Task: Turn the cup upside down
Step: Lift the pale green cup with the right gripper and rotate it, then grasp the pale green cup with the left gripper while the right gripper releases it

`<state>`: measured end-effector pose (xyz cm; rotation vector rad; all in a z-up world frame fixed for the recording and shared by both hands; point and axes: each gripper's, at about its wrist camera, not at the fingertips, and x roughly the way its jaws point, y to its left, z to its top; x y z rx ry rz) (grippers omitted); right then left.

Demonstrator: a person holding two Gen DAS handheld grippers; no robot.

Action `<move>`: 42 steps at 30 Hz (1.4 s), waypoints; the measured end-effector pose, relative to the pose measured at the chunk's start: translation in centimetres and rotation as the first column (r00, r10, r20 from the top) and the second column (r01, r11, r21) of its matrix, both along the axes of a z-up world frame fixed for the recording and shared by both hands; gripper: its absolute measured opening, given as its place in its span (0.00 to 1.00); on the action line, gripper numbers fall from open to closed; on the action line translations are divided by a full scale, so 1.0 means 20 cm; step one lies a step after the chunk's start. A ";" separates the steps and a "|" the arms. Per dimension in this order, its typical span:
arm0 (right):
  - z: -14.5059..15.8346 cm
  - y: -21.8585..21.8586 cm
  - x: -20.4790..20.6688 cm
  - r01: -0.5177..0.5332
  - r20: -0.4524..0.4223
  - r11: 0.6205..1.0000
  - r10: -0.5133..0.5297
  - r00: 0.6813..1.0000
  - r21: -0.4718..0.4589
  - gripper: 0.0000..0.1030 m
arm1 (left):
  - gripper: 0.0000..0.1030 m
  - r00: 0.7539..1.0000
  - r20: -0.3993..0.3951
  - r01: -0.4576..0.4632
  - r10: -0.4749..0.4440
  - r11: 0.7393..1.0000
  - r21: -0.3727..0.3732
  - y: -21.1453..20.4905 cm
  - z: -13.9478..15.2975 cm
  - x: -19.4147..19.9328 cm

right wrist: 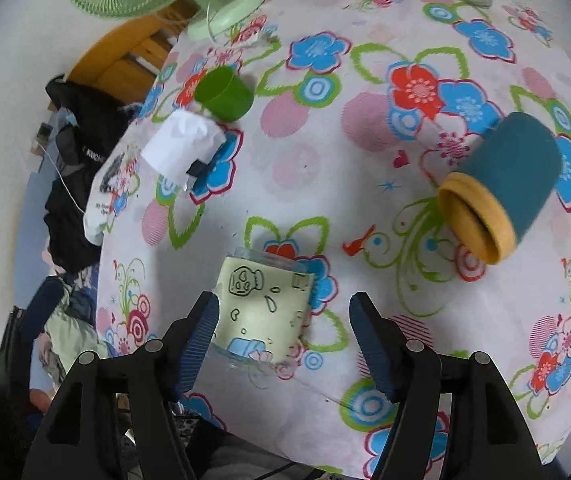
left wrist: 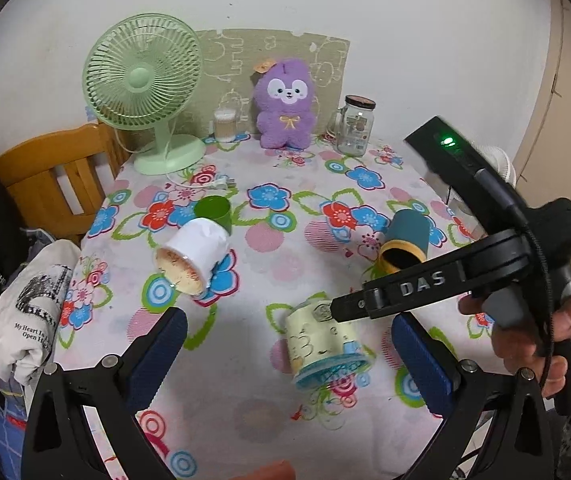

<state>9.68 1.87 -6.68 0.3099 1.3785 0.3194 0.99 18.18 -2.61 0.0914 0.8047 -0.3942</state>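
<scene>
A pale yellow cartoon-print cup [left wrist: 325, 344] lies on its side on the flowered tablecloth, mouth toward the table's front edge. In the right wrist view the cup [right wrist: 261, 316] lies between my right gripper's [right wrist: 283, 320] open fingers, close to the left pad [right wrist: 197, 340]. The right gripper also shows in the left wrist view [left wrist: 337, 308], reaching over the cup from the right. My left gripper [left wrist: 289, 348] is open and empty, hovering above the table near its front edge.
A teal cup with a yellow rim [left wrist: 405, 240] [right wrist: 501, 188], a white paper cup [left wrist: 193, 256] [right wrist: 185, 148] and a green cup [left wrist: 213, 210] [right wrist: 225, 94] lie on their sides. A green fan [left wrist: 143, 80], purple plush [left wrist: 285, 104] and glass jar [left wrist: 355, 124] stand at the back. A wooden chair [left wrist: 53, 176] with clothes is at left.
</scene>
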 end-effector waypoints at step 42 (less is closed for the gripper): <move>-0.06 -0.41 -0.49 0.153 0.201 0.988 -0.155 0.967 0.025 0.69 | 1.00 0.939 -0.345 0.047 0.013 0.985 0.166 -0.33 -0.38 0.49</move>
